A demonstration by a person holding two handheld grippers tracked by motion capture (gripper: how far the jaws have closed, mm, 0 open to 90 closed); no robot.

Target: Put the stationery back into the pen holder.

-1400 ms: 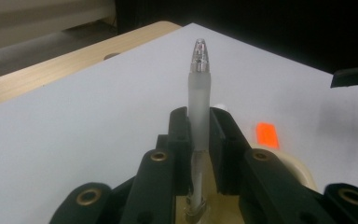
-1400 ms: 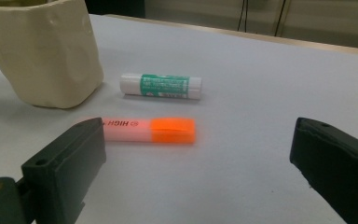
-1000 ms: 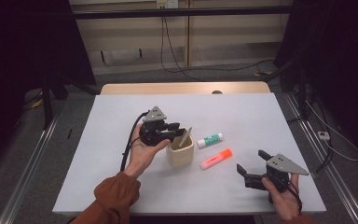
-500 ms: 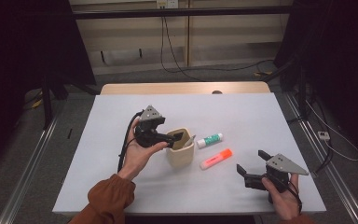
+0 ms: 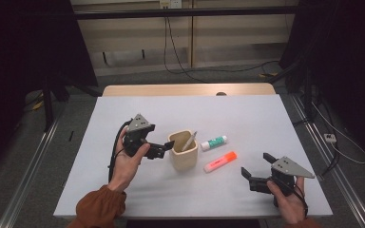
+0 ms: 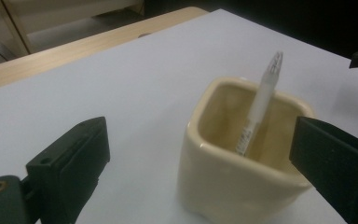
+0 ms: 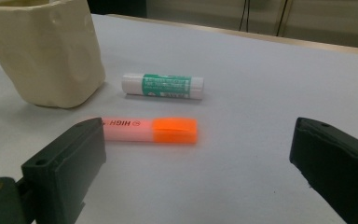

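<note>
Standing in the cup (image 5: 184,153), the pen (image 5: 188,141) sits just beyond the wide-open, just-opened left gripper (image 5: 164,149).

White table top (image 5: 266,118): lying across the middle of the high view, bare along its upper right part.
Wooden edge strip (image 5: 171,90): running along the table's far side, upper centre of the frame.
Dark round mark (image 5: 221,93): sitting on the wooden strip, right of centre; too small to identify.
Black cables (image 5: 185,57): hanging from the top centre and trailing over the floor behind the table.
Wall socket (image 5: 166,4): sitting at the very top centre.
Metal floor rails (image 5: 31,166): running diagonally past the table, one at each side.
White adapter (image 5: 330,137): lying on the floor at right, cable trailing.
</note>
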